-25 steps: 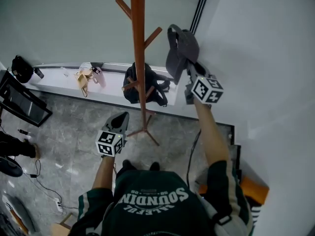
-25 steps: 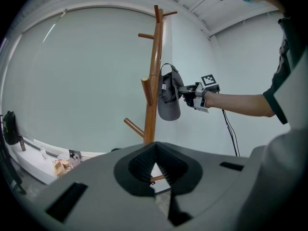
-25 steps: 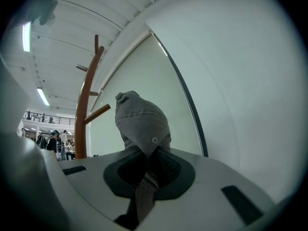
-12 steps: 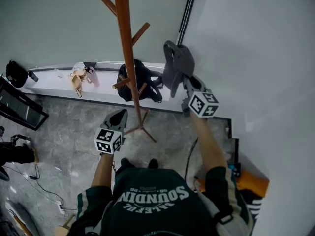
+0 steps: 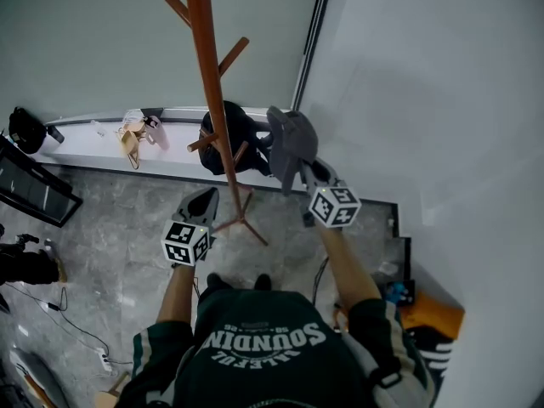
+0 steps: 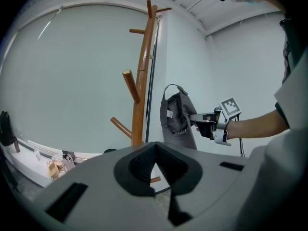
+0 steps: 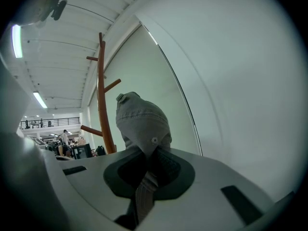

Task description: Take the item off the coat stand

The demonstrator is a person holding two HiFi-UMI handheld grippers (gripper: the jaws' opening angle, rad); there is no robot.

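Observation:
A grey cap [image 5: 291, 138] hangs in the air to the right of the wooden coat stand [image 5: 208, 83], clear of its pegs. My right gripper [image 5: 302, 167] is shut on the cap's lower edge; in the right gripper view the cap [image 7: 142, 121] bulges up from between the jaws of the right gripper [image 7: 149, 165], with the stand [image 7: 103, 105] behind it to the left. The left gripper [image 5: 204, 202] is held low in front of the stand's base, shut and empty. From the left gripper view the cap [image 6: 177, 114] shows beside the stand [image 6: 143, 81].
A black backpack [image 5: 234, 138] sits on the white ledge [image 5: 93, 147] behind the stand's base, with a beige bag [image 5: 132, 134] further left. A black frame [image 5: 34, 189] leans at the left. A white wall [image 5: 425, 100] rises close on the right.
The right gripper has carried the cap lower and closer to the person, away from the stand's upper pegs. The left gripper has stayed where it was.

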